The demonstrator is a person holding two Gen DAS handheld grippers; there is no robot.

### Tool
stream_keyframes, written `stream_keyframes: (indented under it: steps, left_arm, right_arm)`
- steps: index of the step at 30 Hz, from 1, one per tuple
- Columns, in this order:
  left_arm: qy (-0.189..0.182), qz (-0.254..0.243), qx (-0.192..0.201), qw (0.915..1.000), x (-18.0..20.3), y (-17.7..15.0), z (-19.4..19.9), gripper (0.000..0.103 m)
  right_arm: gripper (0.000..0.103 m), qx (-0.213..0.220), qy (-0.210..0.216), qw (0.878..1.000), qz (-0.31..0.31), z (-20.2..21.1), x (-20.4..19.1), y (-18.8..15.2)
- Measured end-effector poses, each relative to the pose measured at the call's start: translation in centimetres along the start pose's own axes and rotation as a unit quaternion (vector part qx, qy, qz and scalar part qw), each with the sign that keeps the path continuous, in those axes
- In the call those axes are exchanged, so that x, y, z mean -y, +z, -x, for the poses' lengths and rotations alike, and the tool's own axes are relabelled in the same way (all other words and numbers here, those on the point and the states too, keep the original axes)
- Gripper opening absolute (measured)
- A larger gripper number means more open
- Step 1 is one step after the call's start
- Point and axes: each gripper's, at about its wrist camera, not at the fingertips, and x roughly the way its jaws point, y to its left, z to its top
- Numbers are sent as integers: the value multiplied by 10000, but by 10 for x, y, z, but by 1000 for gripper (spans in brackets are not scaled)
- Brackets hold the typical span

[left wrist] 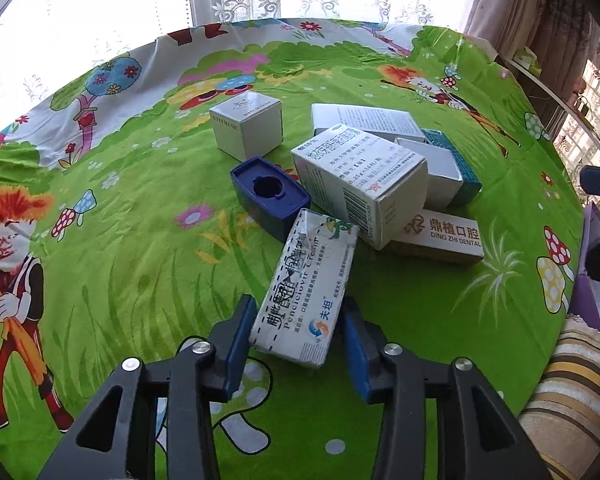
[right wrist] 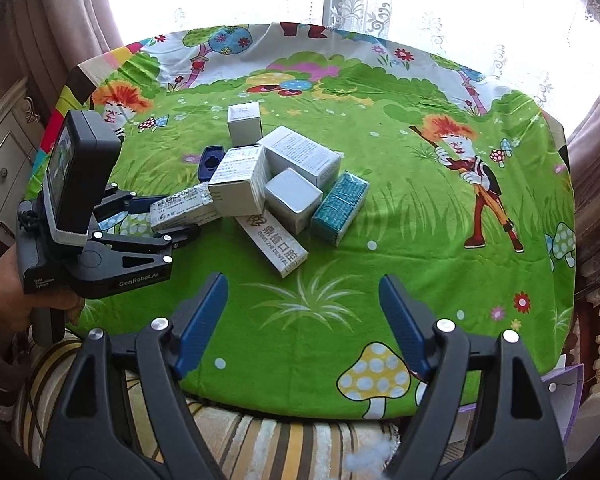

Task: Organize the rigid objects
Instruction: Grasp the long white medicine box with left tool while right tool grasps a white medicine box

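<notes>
Left gripper (left wrist: pixel 298 330) has its blue ribbed fingers (left wrist: pixel 238 344) on either side of the cream box (left wrist: pixel 306 286), a long, flat cardboard carton with a glossy, slightly crumpled face. Both pads sit against its near end, so it is grasped. The carton's far end tilts up against the pile. From the right wrist view the same carton (right wrist: pixel 184 208) shows clamped in the left gripper (right wrist: pixel 172 220), low over the cloth.

Right gripper (right wrist: pixel 302 320) hangs at the near edge of the counter (right wrist: pixel 440 312), fingers (right wrist: pixel 202 320) spread wide, holding nothing.

The pile sits mid-counter on a shiny green cartoon-print cloth. A big white medicine box (left wrist: pixel 360 184) leans across the heap, sharp-cornered, with printed text on its sides. Beside it lies a dark blue plastic case (left wrist: pixel 268 196), rounded at the corners, with a circular recess in its top; the cream box touches it. A white cube box (left wrist: pixel 246 126) stands upright, a little apart behind. A long dental box (left wrist: pixel 440 240) lies flat under the medicine box's near edge. Farther right, a teal textured box (right wrist: pixel 340 208) rests on its side, touching a small grey-white box (right wrist: pixel 294 198). A larger white box (right wrist: pixel 304 156) lies behind them.
</notes>
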Motion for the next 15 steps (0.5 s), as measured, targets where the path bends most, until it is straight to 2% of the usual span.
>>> stream_keyframes:
  steps: [6,10,15]
  left_arm:
    - [-506,730,6,9960,-13,-15,18,34]
    - [-469,1356,108,9896,-32,-26,31,34]
    - [-267,1794,358,9828,-44,-32,47,34]
  right_arm:
    - [80,-37,23,10000,0,-28,-21,24]
    - [80,-70,-33,9997,230,-47,-43,36]
    - [80,-139,-220,9987,442,-73,-63,48]
